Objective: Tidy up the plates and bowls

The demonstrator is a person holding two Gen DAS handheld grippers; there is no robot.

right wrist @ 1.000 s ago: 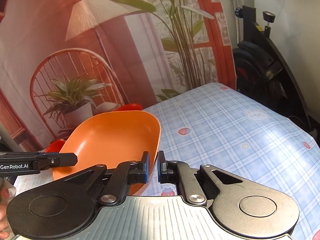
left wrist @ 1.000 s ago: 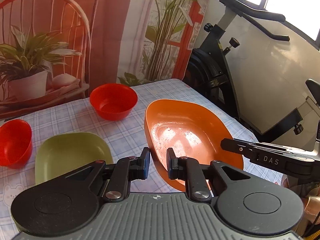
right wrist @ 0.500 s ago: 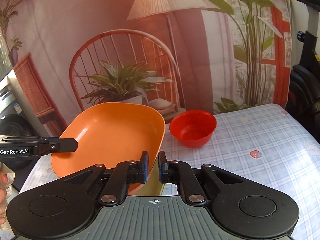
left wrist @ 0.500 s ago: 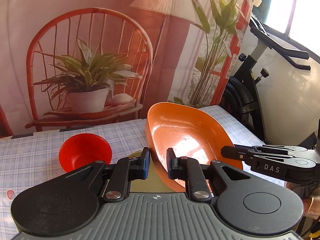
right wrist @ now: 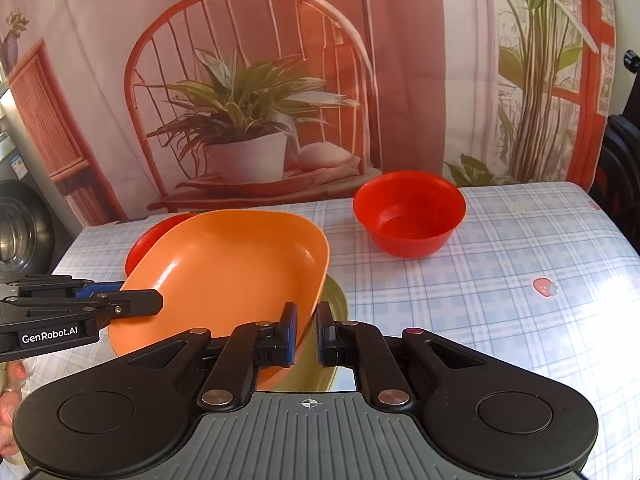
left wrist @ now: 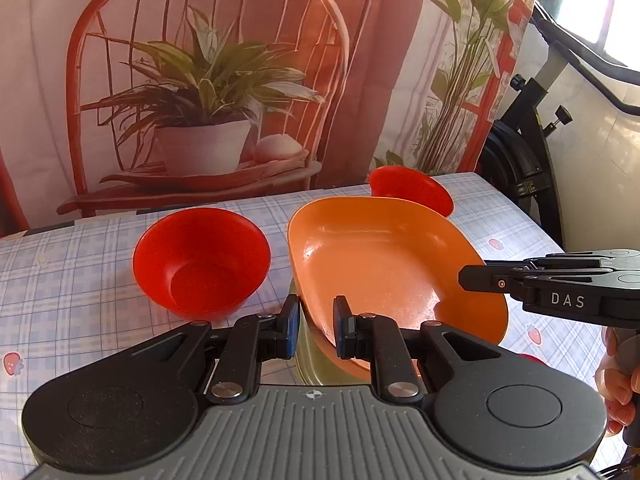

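Observation:
An orange plate [left wrist: 384, 256] is held between both grippers, tilted, just above a green plate [left wrist: 310, 360] on the table. My left gripper [left wrist: 316, 330] is shut on the plate's left rim. My right gripper [right wrist: 306, 334] is shut on its right rim; the orange plate [right wrist: 228, 272] and the green plate [right wrist: 332, 300] under it show in the right wrist view. A red bowl [left wrist: 200, 258] stands left of the plate, also in the right wrist view [right wrist: 148, 240], partly hidden. A second red bowl [right wrist: 408, 214] stands at the back right and shows in the left wrist view [left wrist: 408, 190].
The table [right wrist: 500, 280] has a blue checked cloth with strawberry prints. A printed backdrop [right wrist: 260, 80] hangs right behind it. An exercise bike [left wrist: 532, 152] stands off the table's right side. A washing machine [right wrist: 20, 232] is at the far left.
Both grippers have carried the orange plate leftward over the table and lowered it over the green plate. The left red bowl now sits close beside it.

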